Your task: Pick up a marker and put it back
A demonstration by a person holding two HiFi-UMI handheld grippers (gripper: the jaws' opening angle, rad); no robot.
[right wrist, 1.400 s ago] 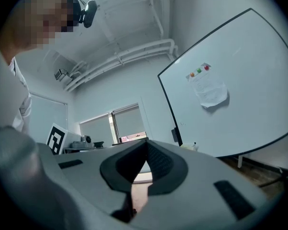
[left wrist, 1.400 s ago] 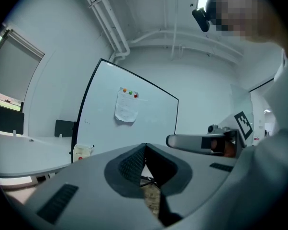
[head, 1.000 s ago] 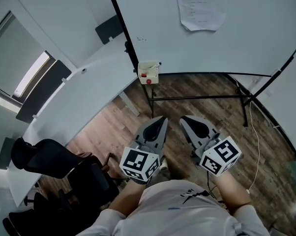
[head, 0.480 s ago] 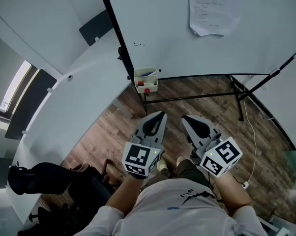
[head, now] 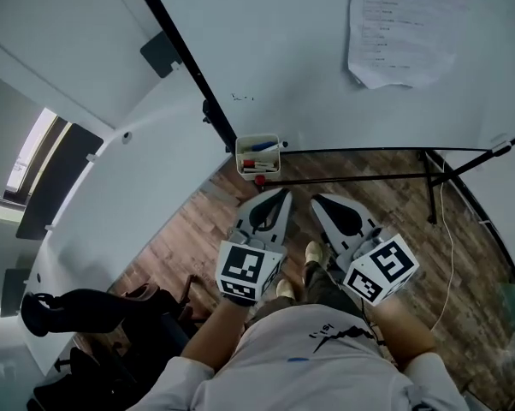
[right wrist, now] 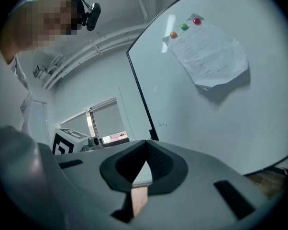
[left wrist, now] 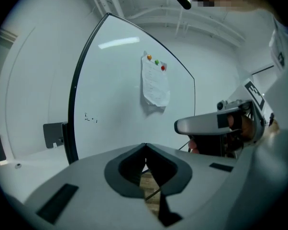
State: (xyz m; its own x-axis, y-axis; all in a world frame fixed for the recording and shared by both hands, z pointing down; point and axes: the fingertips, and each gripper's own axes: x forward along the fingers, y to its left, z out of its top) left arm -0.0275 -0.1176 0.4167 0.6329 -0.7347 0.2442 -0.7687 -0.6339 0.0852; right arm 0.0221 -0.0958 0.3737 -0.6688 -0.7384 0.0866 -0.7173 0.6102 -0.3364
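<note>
Approach only, no pick yet | grey left gripper and grey right gripper are held pressed together, empty | red and blue markers are left in the small white tray just ahead of the left tips.

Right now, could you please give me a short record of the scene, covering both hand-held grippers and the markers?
left hand-held gripper: jaws shut, empty, pointing toward the marker tray
right hand-held gripper: jaws shut, empty, beside the left one
marker tray: white, at the whiteboard's lower corner
markers: lying in the tray, one blue and one red visible, none picked up
whiteboard: on a black stand, with a sheet of paper hanging on it
floor: wood planks
</note>
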